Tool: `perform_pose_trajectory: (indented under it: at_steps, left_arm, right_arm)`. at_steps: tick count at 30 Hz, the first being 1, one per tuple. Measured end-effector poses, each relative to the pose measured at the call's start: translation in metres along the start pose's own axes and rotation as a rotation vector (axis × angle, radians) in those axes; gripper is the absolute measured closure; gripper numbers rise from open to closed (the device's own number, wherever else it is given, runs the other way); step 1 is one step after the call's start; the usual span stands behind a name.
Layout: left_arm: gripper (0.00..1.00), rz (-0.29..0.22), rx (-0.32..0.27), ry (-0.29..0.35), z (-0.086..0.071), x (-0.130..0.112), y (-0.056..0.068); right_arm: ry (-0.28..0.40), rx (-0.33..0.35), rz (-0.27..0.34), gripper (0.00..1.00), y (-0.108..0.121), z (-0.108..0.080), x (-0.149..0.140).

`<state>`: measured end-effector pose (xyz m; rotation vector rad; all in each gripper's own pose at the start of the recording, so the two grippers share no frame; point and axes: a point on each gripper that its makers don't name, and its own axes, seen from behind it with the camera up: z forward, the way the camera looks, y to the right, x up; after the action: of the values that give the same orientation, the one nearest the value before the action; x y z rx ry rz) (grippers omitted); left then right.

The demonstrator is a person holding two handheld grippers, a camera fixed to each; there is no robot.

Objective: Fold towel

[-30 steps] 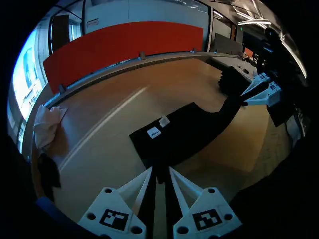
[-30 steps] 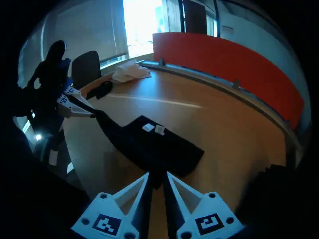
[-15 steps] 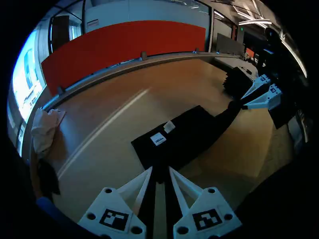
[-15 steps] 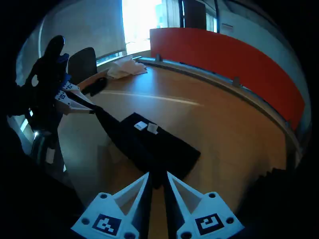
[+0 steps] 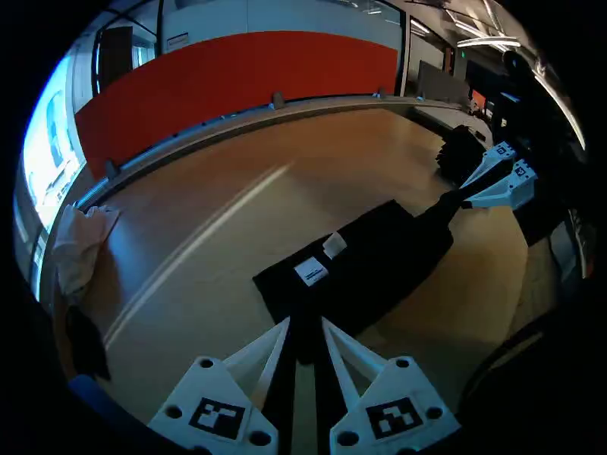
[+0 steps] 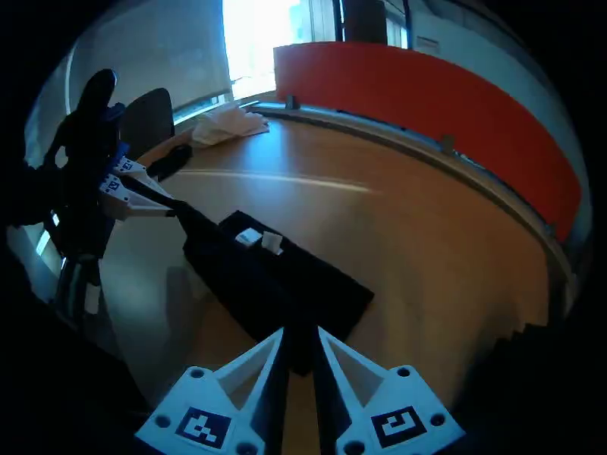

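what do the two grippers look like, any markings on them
Both the left gripper and the right gripper have two white, triangular plastic fingers with open truss-like cutouts, narrowing to the tips, and dark strips along their inner edges. Each finger's wide base carries a black-and-white square tag with small round holes around it.

An office: a long wooden desk [image 5: 228, 189], red divider screen [image 5: 228, 83], desk chair [image 6: 148, 121].

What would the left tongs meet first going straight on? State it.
The black towel: the left tongs pinch its near corner, and the cloth spreads straight ahead on the wooden table. Past it, tabletop; depth is unclear.
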<state>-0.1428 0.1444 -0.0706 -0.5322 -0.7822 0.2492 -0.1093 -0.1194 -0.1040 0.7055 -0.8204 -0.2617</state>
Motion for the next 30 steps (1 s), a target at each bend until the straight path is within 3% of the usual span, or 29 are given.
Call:
perform_pose_trajectory:
  at_steps: [20,30]
  left_arm:
    - [0.87,0.001,0.025,-0.023,0.049,-0.003,-0.016]
    - [0.79,0.001,0.062,-0.036,0.074,-0.007,-0.028]
  right_arm:
    - [-0.047,-0.036,0.04,0.83,0.031,0.041,-0.01]
    - [-0.072,-0.057,0.053,0.82,0.045,0.062,-0.017]
